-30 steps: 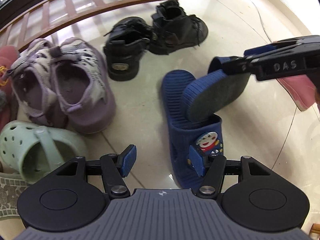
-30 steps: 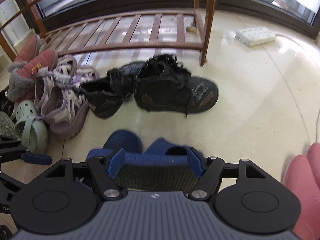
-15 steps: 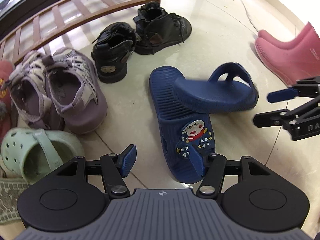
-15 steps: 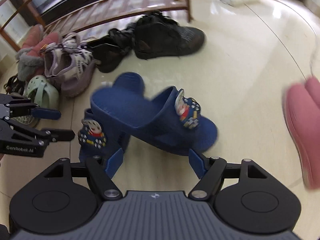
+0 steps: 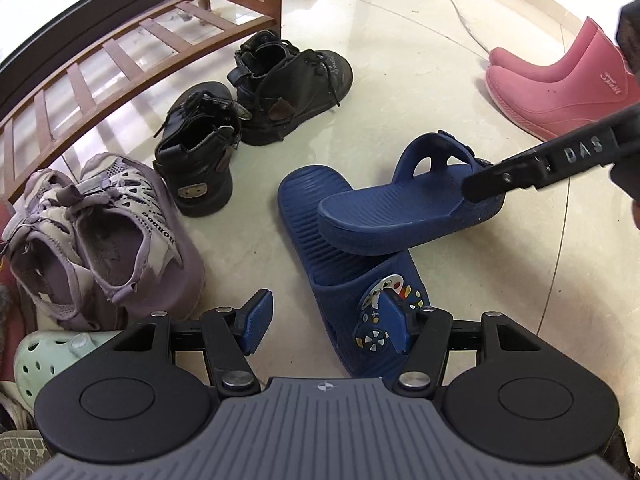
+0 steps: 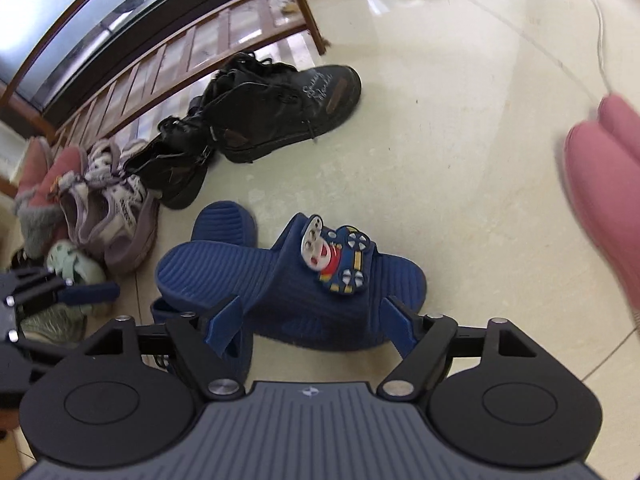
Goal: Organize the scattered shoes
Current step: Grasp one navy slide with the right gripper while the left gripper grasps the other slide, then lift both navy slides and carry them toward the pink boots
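1. Upper blue slipper (image 5: 404,212) lying crosswise atop lower blue slipper (image 5: 344,280) on the floor (image 5: 420,92); black boots (image 5: 240,120) beyond them.
2. Left claw (image 5: 326,320) spread, empty, at the lower slipper's toe.
3. Right claw (image 6: 316,322) spread, empty, beside the upper slipper.

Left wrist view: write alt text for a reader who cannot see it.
One blue slipper lies crosswise on top of its mate on a pale tiled floor, just beyond the open left tool. Black boots, purple sneakers and pink boots sit around them.
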Action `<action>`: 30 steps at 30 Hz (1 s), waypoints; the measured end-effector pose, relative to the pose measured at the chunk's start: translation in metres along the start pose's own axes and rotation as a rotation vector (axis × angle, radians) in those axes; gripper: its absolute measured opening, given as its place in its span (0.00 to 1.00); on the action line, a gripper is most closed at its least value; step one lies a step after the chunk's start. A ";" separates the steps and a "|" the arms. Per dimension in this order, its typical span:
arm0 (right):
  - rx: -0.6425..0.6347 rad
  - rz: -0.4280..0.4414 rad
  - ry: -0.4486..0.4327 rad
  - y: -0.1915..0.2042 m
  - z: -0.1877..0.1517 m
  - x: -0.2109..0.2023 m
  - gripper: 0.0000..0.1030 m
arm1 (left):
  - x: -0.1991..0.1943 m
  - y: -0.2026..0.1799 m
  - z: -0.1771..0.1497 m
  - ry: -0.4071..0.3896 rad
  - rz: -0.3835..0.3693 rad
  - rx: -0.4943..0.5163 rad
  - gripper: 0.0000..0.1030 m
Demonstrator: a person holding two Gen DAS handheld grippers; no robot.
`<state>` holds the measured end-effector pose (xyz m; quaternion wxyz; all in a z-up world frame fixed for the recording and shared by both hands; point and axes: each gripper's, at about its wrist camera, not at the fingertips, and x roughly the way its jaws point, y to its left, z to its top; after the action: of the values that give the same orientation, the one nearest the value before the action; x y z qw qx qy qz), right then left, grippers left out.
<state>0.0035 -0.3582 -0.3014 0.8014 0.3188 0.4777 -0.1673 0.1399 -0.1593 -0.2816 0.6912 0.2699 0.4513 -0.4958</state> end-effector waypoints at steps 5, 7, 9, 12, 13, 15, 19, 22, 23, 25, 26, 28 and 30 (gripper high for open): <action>0.059 0.023 0.032 -0.007 0.009 0.013 0.86 | 0.010 0.001 -0.004 0.033 -0.010 -0.015 0.60; 0.038 0.017 0.040 -0.004 0.011 0.017 0.86 | 0.012 -0.001 -0.006 0.035 -0.020 -0.008 0.60; 0.027 0.004 0.041 -0.003 0.011 0.016 0.85 | 0.013 -0.003 -0.007 0.036 -0.031 0.002 0.60; 0.010 -0.015 0.043 -0.001 0.010 0.016 0.74 | 0.014 -0.004 -0.007 0.035 -0.042 0.012 0.60; 0.005 -0.021 0.044 -0.001 0.010 0.016 0.73 | 0.013 -0.004 -0.007 0.029 -0.052 0.015 0.60; -0.007 -0.033 0.045 0.000 0.010 0.016 0.69 | 0.011 -0.001 -0.008 0.018 -0.059 0.004 0.60; -0.029 -0.058 0.047 0.002 0.009 0.015 0.68 | 0.011 0.009 -0.005 0.021 -0.073 -0.050 0.60; -0.061 -0.097 0.063 -0.001 0.010 0.003 0.68 | 0.009 0.017 -0.004 0.024 -0.085 -0.067 0.60; -0.072 -0.111 0.069 -0.002 0.010 -0.002 0.67 | 0.008 0.020 -0.003 0.022 -0.080 -0.059 0.60; -0.095 -0.138 0.081 -0.005 0.010 -0.011 0.67 | 0.007 0.027 -0.002 0.020 -0.078 -0.064 0.59; -0.106 -0.152 0.087 -0.006 0.010 -0.015 0.67 | 0.006 0.028 -0.002 0.019 -0.079 -0.064 0.59; -0.129 -0.179 0.099 -0.008 0.010 -0.025 0.67 | 0.004 0.030 -0.002 0.006 -0.054 0.027 0.59; -0.152 -0.206 0.111 -0.011 0.010 -0.034 0.67 | 0.004 0.035 -0.003 0.011 -0.045 0.069 0.59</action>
<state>-0.0125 -0.3743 -0.2721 0.7741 0.2153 0.5627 -0.1943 0.1715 -0.1460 -0.2888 0.6677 0.2862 0.4436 -0.5249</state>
